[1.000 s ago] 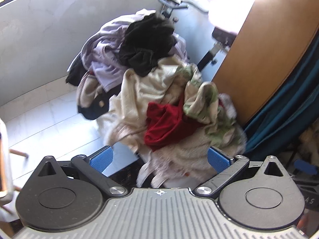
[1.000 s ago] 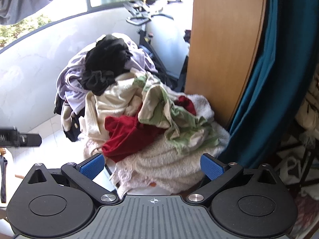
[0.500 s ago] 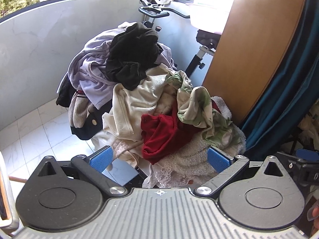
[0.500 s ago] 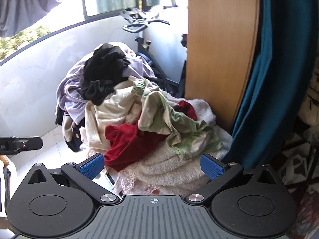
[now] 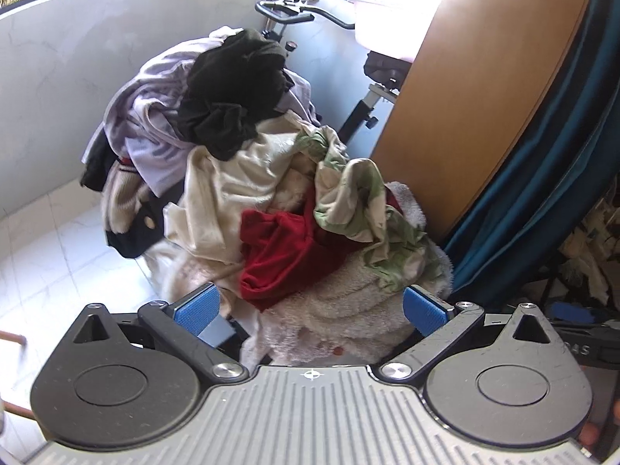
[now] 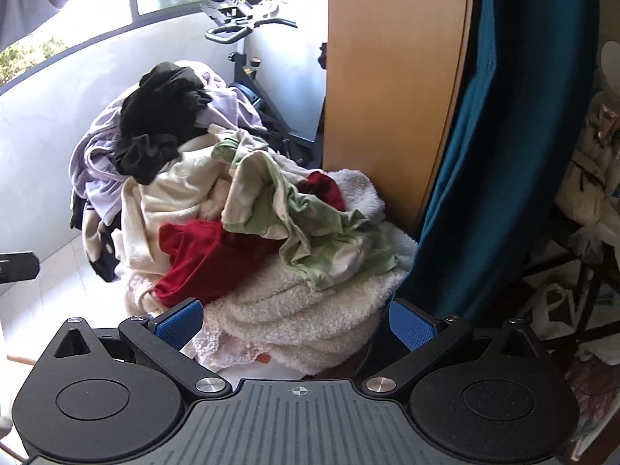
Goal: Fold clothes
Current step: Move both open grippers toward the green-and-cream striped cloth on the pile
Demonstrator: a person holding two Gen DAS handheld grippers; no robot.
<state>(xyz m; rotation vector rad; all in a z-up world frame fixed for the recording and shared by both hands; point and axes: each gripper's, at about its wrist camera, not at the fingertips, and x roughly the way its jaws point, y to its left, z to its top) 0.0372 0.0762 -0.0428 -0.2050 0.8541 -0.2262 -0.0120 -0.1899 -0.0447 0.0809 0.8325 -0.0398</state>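
A heap of unfolded clothes (image 5: 271, 201) rises ahead of us, a black garment (image 5: 232, 89) at its crown, a red garment (image 5: 279, 255) and a green-and-cream piece (image 5: 360, 209) tangled across the middle, a fluffy cream towel (image 5: 341, 310) bulging at the near foot. The risk we see lies in that tangle: pull the red garment and the green piece draped over it may come too, and a tug low down could, in our judgement, bring the black garment and the lilac clothes (image 5: 155, 124) sliding to the tiled floor (image 5: 58, 271). The towel's thick pile may also give a poor pinch. The left tool (image 5: 308, 312) hangs spread wide and empty, the towel directly ahead between its blue fingers (image 5: 195, 306), the red garment just beyond and slightly left. The right tool (image 6: 296, 323) is likewise spread and holding nothing, with the towel (image 6: 294, 310) straight ahead and the red garment (image 6: 205, 259) beyond to its left. A wooden panel (image 5: 476, 116) and teal curtain (image 5: 542, 193) crowd the right, an exercise bike (image 5: 294, 15) stands behind.
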